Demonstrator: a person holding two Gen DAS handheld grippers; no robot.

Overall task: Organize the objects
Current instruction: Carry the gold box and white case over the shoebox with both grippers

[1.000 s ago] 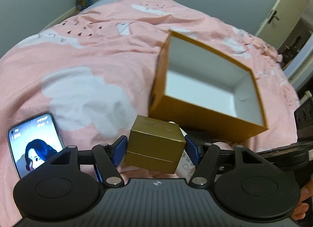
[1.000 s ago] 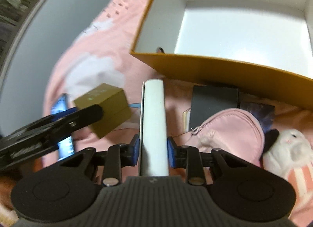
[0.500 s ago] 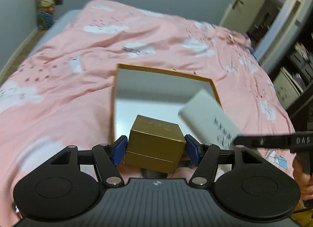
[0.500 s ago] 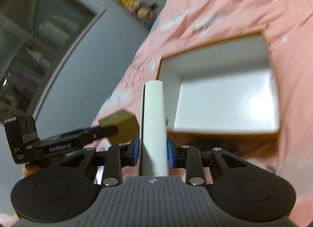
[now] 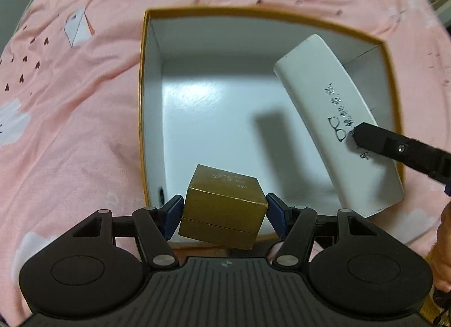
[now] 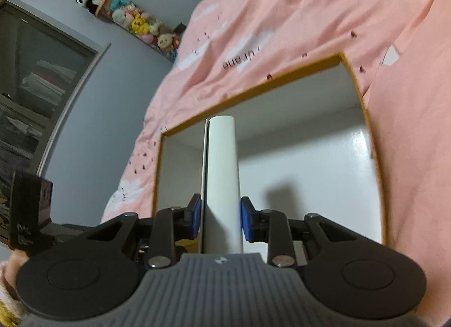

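We hold two things above the open orange box (image 5: 142,118), which lies on the bed (image 5: 73,118) with its pink cover. The left gripper (image 5: 224,214) has its jaws clamped on the small gold box (image 5: 222,208), one blue pad on each side, so the little cube hangs level over the near edge of the orange box. The right gripper (image 6: 221,220) has its jaws pressed on the long white case (image 6: 221,174) across its narrow sides (a firm hold for such a long thing), and in the left wrist view this case (image 5: 338,118) reaches over the right part of the box, slanted from far left to near right.

The white floor of the orange box looks bare, with only shadows on it. We judge that both things are carried here to be put down inside: the case along the right wall, the gold box in the near left part, so they do not collide. Neither one touches the floor yet, as far as we can tell.
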